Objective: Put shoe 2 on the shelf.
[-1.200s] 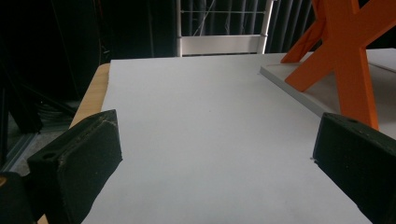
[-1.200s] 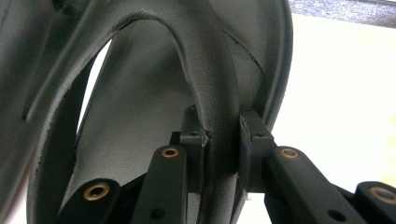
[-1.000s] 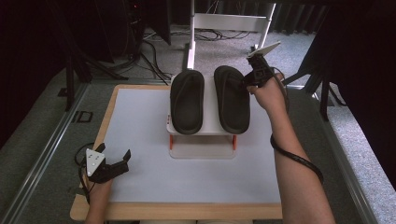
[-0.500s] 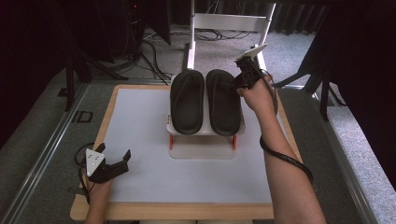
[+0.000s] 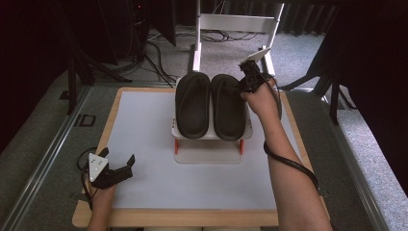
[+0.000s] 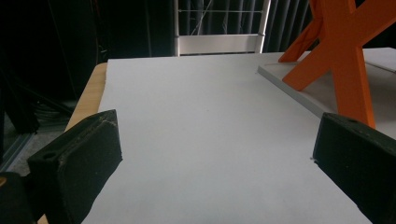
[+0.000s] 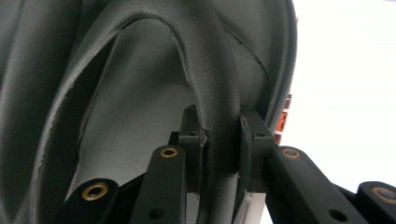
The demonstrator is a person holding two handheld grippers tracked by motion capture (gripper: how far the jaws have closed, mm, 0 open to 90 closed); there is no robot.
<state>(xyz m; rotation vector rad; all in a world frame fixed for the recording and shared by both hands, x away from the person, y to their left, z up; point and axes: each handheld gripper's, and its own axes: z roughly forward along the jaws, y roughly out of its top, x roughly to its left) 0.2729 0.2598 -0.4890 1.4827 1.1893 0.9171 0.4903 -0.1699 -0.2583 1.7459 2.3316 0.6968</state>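
Two black flip-flop sandals lie side by side on a small white rack (image 5: 210,153) with orange legs at the middle of the table. My right gripper (image 5: 244,85) is at the far end of the right sandal (image 5: 227,107), shut on its strap. The right gripper view shows the two pads (image 7: 193,135) pinching the black strap (image 7: 215,107) from both sides. The left sandal (image 5: 192,104) lies untouched. My left gripper (image 5: 129,162) rests open on the white mat near the front left corner, its black pads (image 6: 88,154) wide apart with nothing between them.
The white mat (image 5: 144,125) covers a wooden table with a raised rim (image 5: 173,217). An orange rack leg (image 6: 343,60) stands to the right in the left gripper view. A white metal frame (image 5: 235,21) and cables lie on the floor behind the table.
My right gripper has drawn the right sandal leftward until it lies close beside the left one on the rack. The left gripper has not moved.
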